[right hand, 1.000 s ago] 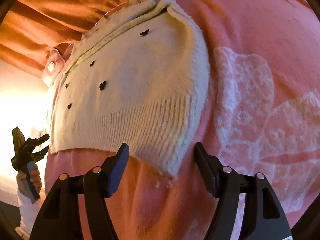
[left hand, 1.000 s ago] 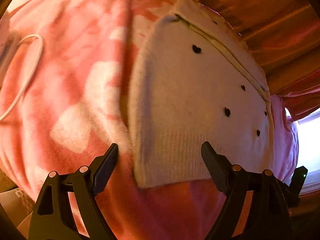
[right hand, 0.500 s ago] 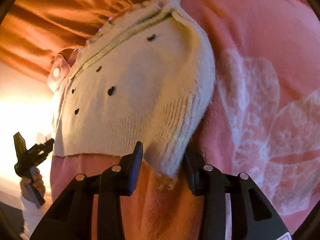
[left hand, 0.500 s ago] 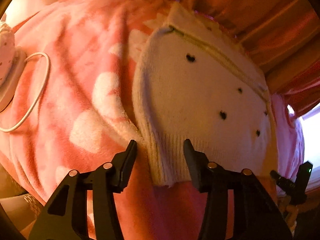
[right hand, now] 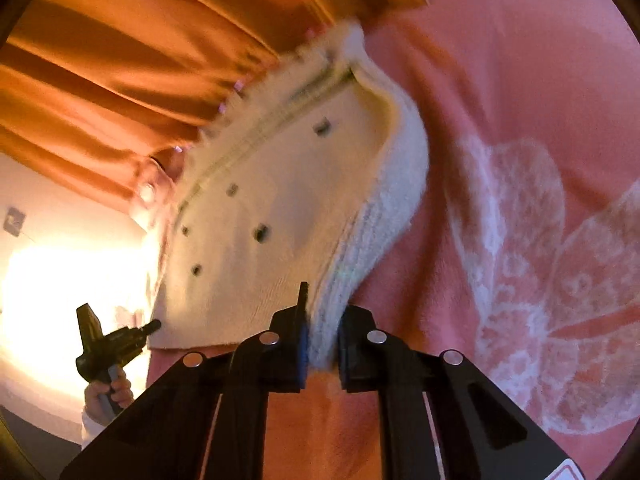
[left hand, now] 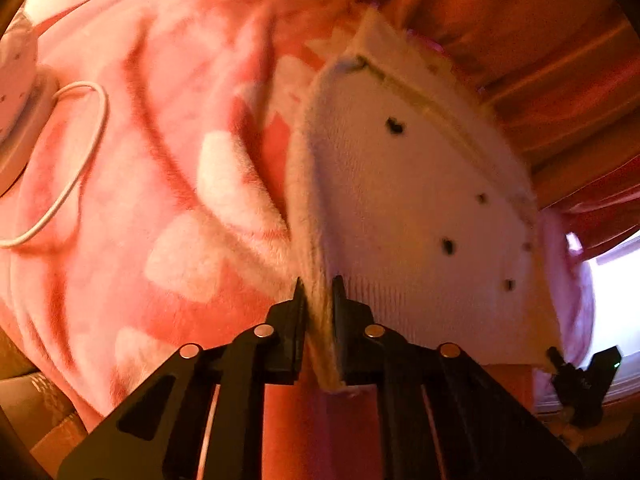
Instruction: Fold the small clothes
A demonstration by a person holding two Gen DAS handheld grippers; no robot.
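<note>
- Left gripper (left hand: 318,292): matte black angular fingers, round silver rivets along the linkage.
- Right gripper (right hand: 322,300): same black build (a blue pad edge shows).
- Hand (right hand: 107,394) on handle, white sleeve (right hand: 89,426).

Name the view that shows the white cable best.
The left wrist view: the white cable loops across the pink blanket near the left edge. The right wrist view shows none of it.

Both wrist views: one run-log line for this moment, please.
left gripper: shut on sweater hem corner | right gripper: shut on opposite corner | blanket underneath
</note>
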